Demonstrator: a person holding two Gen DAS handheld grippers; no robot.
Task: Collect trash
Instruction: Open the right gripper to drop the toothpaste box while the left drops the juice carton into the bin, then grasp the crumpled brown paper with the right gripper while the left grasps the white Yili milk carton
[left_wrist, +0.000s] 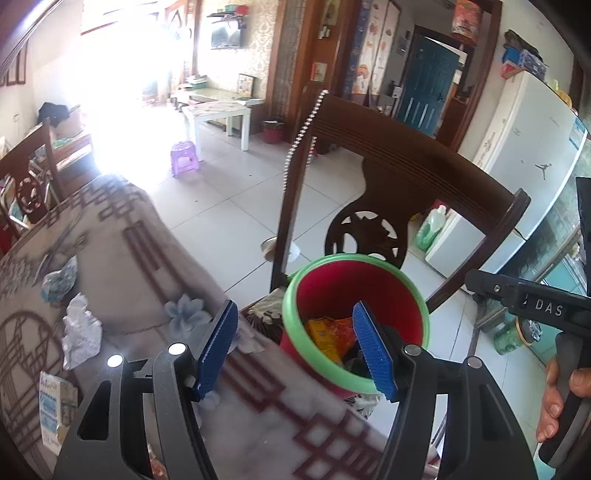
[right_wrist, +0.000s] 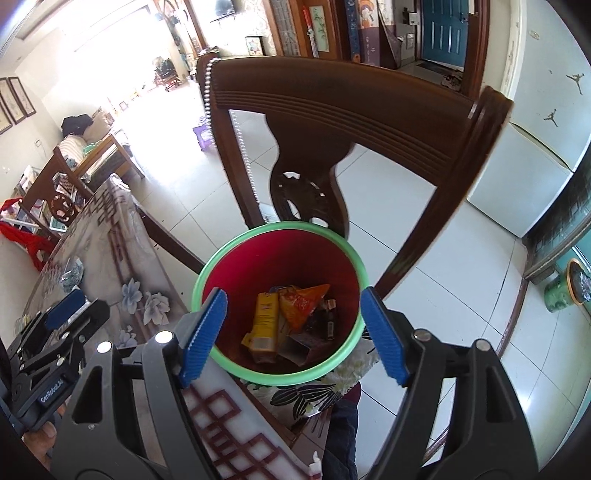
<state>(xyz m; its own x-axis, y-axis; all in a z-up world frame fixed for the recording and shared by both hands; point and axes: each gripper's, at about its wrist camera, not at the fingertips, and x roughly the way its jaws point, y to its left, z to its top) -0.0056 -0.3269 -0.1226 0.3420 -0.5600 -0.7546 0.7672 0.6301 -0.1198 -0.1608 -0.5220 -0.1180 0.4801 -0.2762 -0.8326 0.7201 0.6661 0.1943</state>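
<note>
Step in hand: drop-off at the bin (right_wrist: 280, 310), on the chair off the desk (left_wrist: 155, 258) corner, wrappers inside. Your left hand-held gripper (left_wrist: 295, 350) and right hand-held gripper (right_wrist: 295, 332): wide, empty. Next: fetch crumpled paper (left_wrist: 79, 332) near the desk's left edge.

Daylight blows out upper left; fisheye bends edges; tablecloth (left_wrist: 155, 258) blurred near lens.

A: What stays concealed in the bin (right_wrist: 280, 258)?
B: Its base, under wrappers (right_wrist: 295, 310); their print is too small to read.
A: And at the tabletop (left_wrist: 147, 258) edge?
B: A leaflet (left_wrist: 55, 410), cut off, its text blurred.
</note>
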